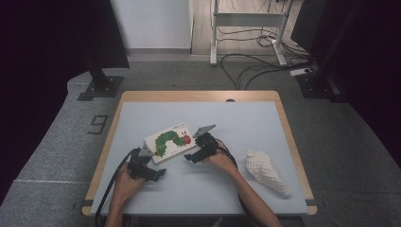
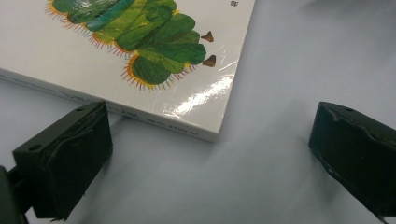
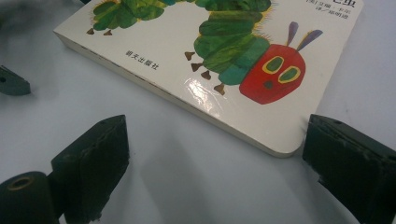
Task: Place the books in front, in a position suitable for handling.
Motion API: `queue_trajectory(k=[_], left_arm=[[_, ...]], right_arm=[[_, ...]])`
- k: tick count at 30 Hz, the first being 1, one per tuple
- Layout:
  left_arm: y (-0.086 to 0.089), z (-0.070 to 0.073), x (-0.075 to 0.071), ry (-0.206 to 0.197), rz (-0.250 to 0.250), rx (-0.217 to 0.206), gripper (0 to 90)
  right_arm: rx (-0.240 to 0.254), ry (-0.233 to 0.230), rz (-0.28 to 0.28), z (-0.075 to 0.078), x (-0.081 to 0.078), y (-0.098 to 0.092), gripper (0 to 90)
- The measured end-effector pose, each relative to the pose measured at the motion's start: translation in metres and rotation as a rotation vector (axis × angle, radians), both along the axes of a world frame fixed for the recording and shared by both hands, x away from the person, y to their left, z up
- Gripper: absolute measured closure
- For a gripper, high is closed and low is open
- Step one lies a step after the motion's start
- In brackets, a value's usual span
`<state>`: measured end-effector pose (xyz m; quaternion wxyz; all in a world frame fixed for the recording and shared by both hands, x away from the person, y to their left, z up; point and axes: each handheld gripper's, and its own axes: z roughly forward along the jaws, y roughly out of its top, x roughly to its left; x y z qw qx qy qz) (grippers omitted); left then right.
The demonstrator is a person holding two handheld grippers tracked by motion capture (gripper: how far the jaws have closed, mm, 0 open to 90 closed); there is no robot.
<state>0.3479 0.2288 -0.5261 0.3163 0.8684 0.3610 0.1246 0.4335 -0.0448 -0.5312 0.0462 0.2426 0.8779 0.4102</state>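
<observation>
High view, book (image 1: 170, 140) flat between left claw (image 1: 152, 166), right claw (image 1: 193, 156).

Black tongs (image 1: 160, 173), grey three-cornered plates, black trailing cables, bare forearms

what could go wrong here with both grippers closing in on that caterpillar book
1. The book lies flat on the table, so the open left gripper may just push its corner along instead of getting a jaw under.
2. The open right gripper nears the opposite corner; uneven pushes could spin the glossy book.
</observation>
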Motion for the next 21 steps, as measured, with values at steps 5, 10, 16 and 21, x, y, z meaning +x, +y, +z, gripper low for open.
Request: queue_trajectory(k=[5,10,16,21], left_arm=[[-0.004,0.0,-0.008,0.0,-0.011,0.0,0.0],[-0.009,0.0,-0.016,0.005,-0.029,0.005,0.0],[-0.016,0.001,-0.028,0.011,-0.047,0.013,0.0],[-0.025,0.003,-0.042,0.026,-0.079,0.027,0.0]], right_arm=[[0.001,-0.003,-0.004,-0.001,-0.01,-0.005,6.8],[0.0,-0.002,-0.004,0.0,-0.02,-0.011,6.6],[0.001,0.009,0.001,0.0,-0.032,-0.02,6.7],[-0.01,0.007,0.001,0.001,-0.043,-0.028,6.6]])
